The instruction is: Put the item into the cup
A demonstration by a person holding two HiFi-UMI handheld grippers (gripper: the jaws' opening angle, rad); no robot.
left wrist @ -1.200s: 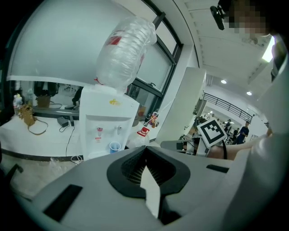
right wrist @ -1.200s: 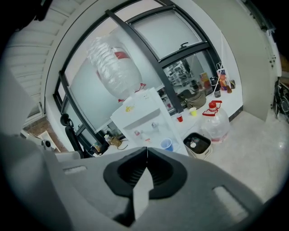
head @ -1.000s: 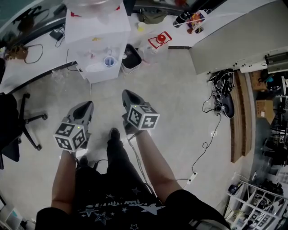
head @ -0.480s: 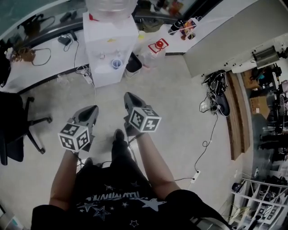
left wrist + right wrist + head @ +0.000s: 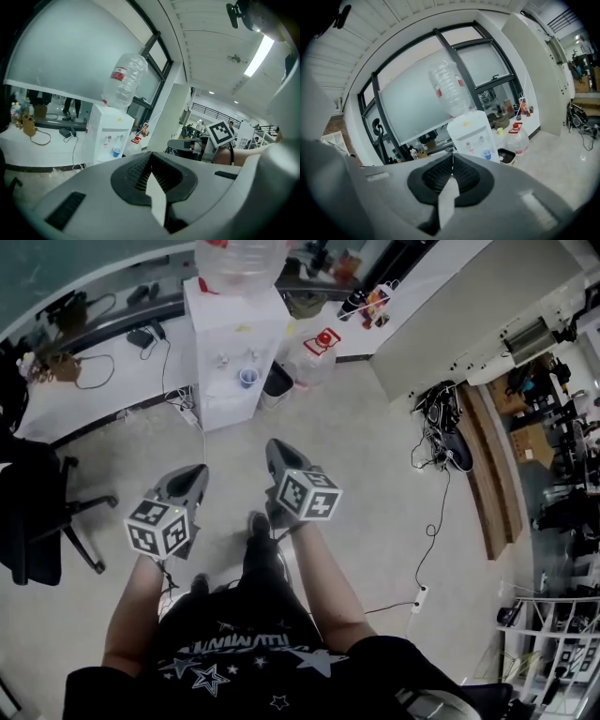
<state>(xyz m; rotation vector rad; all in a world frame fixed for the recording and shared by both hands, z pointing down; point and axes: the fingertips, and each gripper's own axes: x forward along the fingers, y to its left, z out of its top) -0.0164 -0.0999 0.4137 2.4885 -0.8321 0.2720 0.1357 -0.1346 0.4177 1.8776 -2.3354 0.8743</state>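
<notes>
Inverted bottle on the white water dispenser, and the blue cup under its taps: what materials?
Large inverted clear bottle: likely glossy transparent plastic; the background shows through it, and its walls are ribbed. Small blue cup: opaque, matte; paper or plastic, too small to tell.

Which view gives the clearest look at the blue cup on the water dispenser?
The right gripper view, narrowly: the blue cup stands side-on under the water dispenser's taps, clear of the jaws. The left gripper view shows the cup side-on too, slightly smaller. The head view shows it from above, tiny.
</notes>
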